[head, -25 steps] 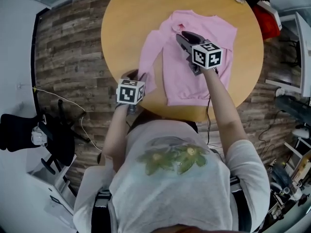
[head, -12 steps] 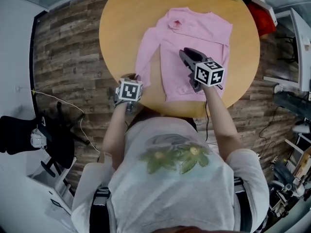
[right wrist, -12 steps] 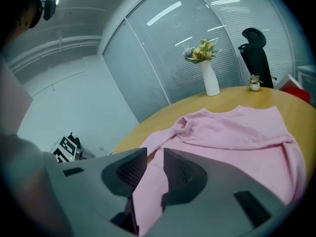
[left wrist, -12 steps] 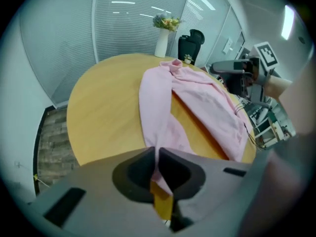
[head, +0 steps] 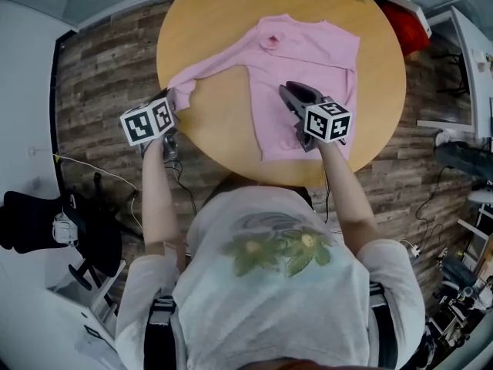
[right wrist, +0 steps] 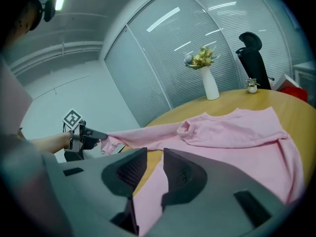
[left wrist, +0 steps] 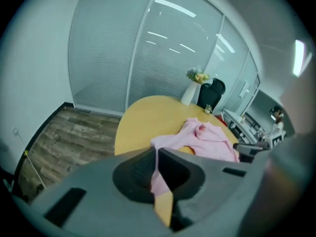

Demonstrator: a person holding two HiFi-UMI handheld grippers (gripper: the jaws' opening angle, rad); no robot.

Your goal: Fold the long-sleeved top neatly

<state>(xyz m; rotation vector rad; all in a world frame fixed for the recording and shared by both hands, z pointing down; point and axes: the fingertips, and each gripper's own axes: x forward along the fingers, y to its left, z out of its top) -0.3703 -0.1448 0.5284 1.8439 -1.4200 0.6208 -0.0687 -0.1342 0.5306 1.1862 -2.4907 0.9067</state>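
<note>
Left gripper [left wrist: 156,162] jaws, just closing, clamp the cuff [head: 182,91] of the pink long-sleeved fabric top [head: 308,56]. It lies spread on the round wooden table [head: 219,126], its sleeve stretched to the left edge. Right gripper [right wrist: 154,157] jaws stand apart above its body. The cloth looks soft, light and limp, best gripped at cuffs and hems. At the far edge, a white vase [right wrist: 210,88] holds flowers [right wrist: 201,58].

Cuff [left wrist: 159,185] — half-hidden in left gripper [left wrist: 156,153]
</note>
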